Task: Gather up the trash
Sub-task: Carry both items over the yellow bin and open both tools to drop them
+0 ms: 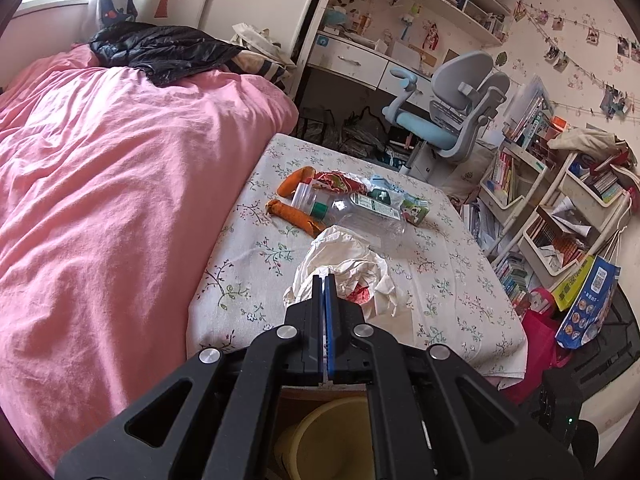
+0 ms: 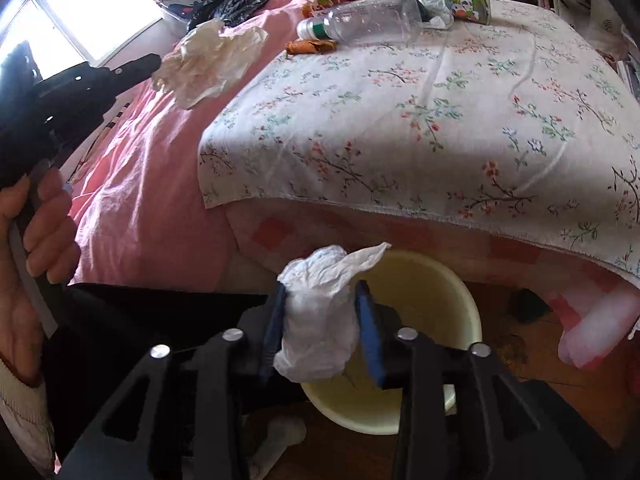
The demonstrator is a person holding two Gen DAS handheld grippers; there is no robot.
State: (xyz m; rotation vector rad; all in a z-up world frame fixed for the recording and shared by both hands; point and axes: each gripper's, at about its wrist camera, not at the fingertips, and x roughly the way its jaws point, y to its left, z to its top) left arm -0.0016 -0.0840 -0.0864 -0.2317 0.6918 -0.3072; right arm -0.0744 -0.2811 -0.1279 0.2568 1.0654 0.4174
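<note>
Left wrist view: left hand-held gripper (image 1: 325,280) clenched on a crumpled wrapper (image 1: 344,268), carried above the bed (image 1: 460,280). Bottle (image 1: 360,210), carrot pieces (image 1: 296,216) and a carton (image 1: 416,210) lie clustered further up the floral sheet. Yellow bin (image 1: 332,432) shows below the jaws.

Right wrist view: right hand-held gripper (image 2: 322,300) over the bin (image 2: 440,292), jaws parted, tissue (image 2: 320,312) between them, seemingly loose. Advice: keep the jaws above the bin mouth, open fully so the tissue falls clear; bring the wrapper over the rim before releasing.
</note>
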